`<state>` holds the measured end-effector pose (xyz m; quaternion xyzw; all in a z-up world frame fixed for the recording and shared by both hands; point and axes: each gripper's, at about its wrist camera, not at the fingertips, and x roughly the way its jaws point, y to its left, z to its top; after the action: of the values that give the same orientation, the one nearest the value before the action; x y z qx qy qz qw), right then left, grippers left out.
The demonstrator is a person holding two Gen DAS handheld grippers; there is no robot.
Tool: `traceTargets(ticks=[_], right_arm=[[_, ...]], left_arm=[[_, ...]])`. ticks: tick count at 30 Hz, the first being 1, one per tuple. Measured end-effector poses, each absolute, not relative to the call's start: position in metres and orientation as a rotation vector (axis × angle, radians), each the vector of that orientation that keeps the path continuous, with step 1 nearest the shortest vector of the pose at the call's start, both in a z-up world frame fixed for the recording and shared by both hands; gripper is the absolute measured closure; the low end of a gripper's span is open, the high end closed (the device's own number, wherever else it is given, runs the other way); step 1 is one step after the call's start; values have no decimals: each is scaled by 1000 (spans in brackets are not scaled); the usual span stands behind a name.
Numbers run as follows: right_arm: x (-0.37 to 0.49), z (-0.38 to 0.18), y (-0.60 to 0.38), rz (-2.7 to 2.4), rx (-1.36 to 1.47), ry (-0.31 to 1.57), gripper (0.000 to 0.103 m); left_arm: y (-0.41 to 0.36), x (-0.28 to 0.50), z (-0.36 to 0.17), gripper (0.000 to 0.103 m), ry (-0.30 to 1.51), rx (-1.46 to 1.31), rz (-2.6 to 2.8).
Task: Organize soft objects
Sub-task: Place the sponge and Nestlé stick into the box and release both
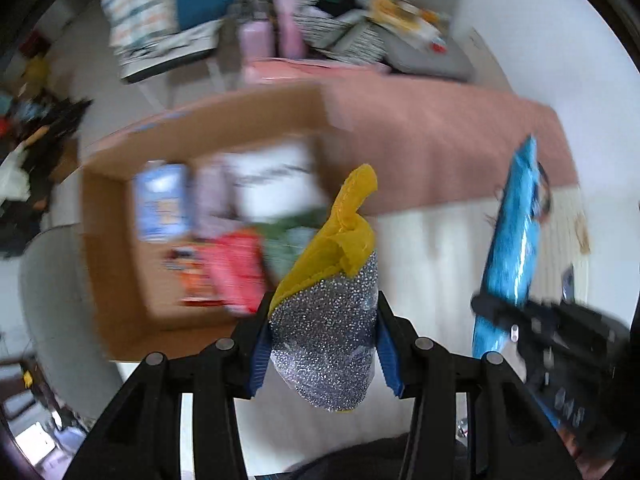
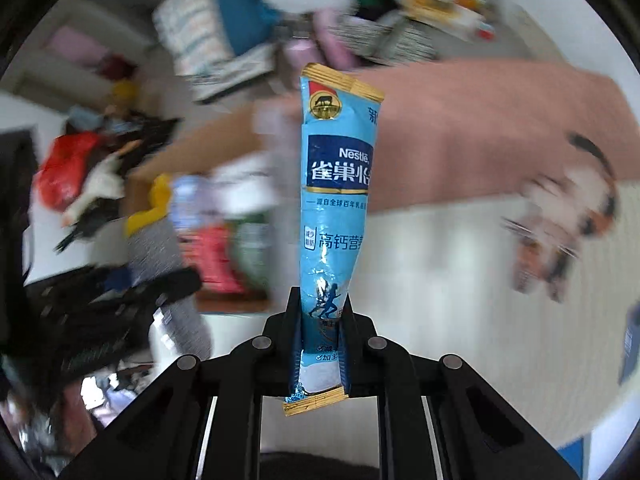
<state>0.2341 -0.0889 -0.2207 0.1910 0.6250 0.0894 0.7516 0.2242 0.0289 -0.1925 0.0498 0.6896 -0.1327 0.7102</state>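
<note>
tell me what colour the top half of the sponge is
Yellow, above a glittery silver lower half on the sponge; clearest in the left wrist view.

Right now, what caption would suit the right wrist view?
Right gripper shut on a blue Nestle milk powder sachet, above a blurred cardboard box.

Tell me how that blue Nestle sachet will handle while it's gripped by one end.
The sachet is probably light and fairly floppy: it bends along its length above the right gripper. Its glossy film may be slippery, so it could slide from the pinch.
</note>
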Motion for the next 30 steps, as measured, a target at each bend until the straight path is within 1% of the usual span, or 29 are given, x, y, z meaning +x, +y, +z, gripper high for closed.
traceTargets(ticks=[4, 7, 12, 15, 17, 19, 20, 21, 22, 23, 24, 27, 30], right_arm=[[263, -236, 5, 328, 443, 1370, 87], [279, -257, 59, 367, 427, 1383, 87], [297, -308, 124, 401, 483, 1468, 87], [300, -325, 145, 392, 508, 1488, 87], [302, -331, 158, 395, 509, 1497, 87], [307, -343, 172, 413, 497, 1529, 84], [308, -347, 177, 414, 489, 1541, 79], [309, -351, 181, 412, 473, 1557, 56], [308, -352, 183, 399, 461, 1565, 30], [308, -353, 184, 392, 457, 1564, 23], [307, -352, 184, 390, 450, 1564, 21], [304, -351, 178, 350, 429, 1562, 21], [295, -341, 171, 318, 399, 1558, 21]], left_arm=[[106, 281, -200, 61, 1551, 126, -153], [158, 318, -225, 61, 1618, 93, -69], [198, 352, -259, 60, 1705, 79, -38], [207, 360, -277, 60, 1728, 80, -29], [209, 362, -291, 58, 1764, 71, -45], [213, 366, -308, 56, 1806, 47, -49], [216, 367, -314, 56, 1822, 40, -40], [217, 369, -319, 54, 1830, 34, -34], [219, 369, -321, 54, 1835, 35, -26], [217, 368, -321, 54, 1833, 40, -25], [215, 368, -321, 53, 1828, 41, -34], [213, 367, -313, 46, 1802, 64, -40], [212, 362, -305, 46, 1782, 60, -39]])
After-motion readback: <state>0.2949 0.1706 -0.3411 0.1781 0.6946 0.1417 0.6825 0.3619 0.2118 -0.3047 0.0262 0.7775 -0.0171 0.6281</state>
